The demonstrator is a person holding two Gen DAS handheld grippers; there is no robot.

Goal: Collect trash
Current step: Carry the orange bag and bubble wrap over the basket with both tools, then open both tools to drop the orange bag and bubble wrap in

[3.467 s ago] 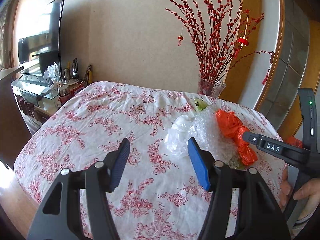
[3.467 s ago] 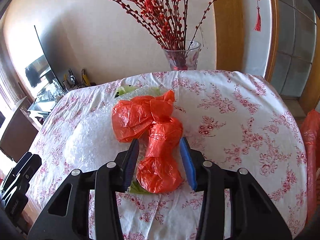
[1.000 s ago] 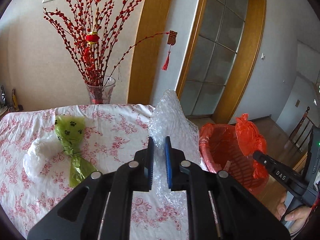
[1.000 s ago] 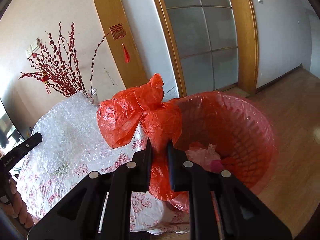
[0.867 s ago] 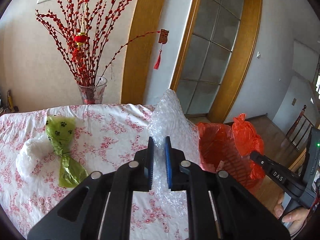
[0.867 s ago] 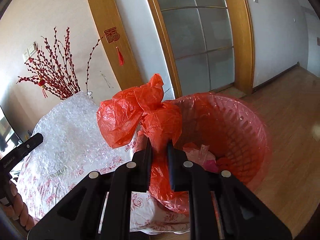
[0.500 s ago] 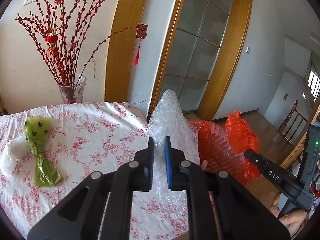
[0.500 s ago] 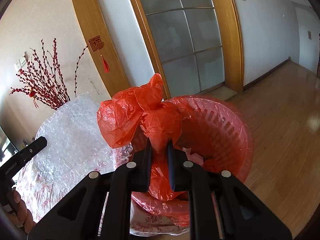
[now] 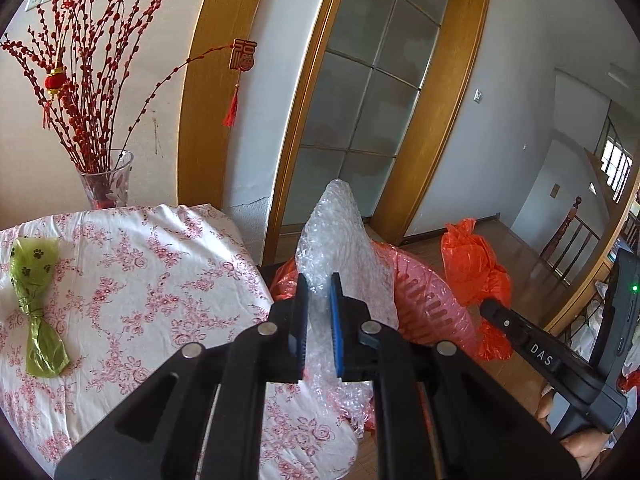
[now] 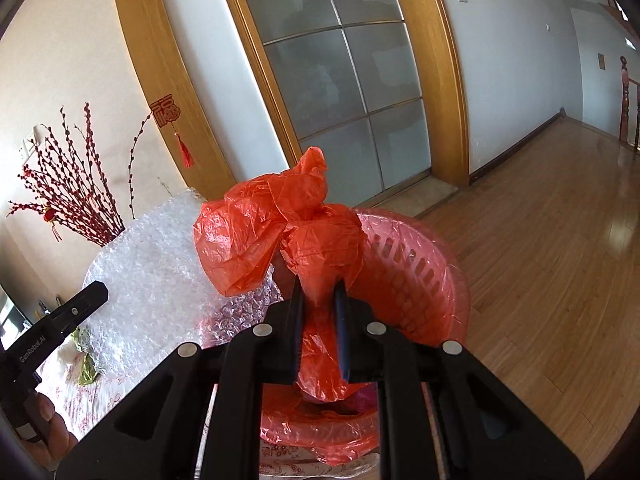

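My left gripper [image 9: 319, 280] is shut on a sheet of clear bubble wrap [image 9: 340, 236], which stands up above the pads and hangs down over the near rim of the bin. The bin [image 9: 424, 300] is a slotted basket lined with a red bag, standing on the floor beside the table. My right gripper [image 10: 318, 292] is shut on a crumpled orange plastic bag [image 10: 280, 228], held above the bin [image 10: 416, 276]. The same orange bag [image 9: 472, 264] shows at the right of the left wrist view, and the bubble wrap [image 10: 160, 272] fills the left of the right wrist view. A knotted green bag [image 9: 36, 292] lies on the table.
The table [image 9: 152, 280] carries a white cloth with red flowers; its corner ends just left of the bin. A glass vase [image 9: 106, 180] of red branches stands at the table's back edge. Behind the bin is a wood-framed glass door [image 10: 344, 80]. Wooden floor [image 10: 560, 240] stretches to the right.
Both grippers have swung right, away from the table towards the bin, carrying their loads. The green bag and vase have slid left in the left wrist view. The bin now lies under both loads.
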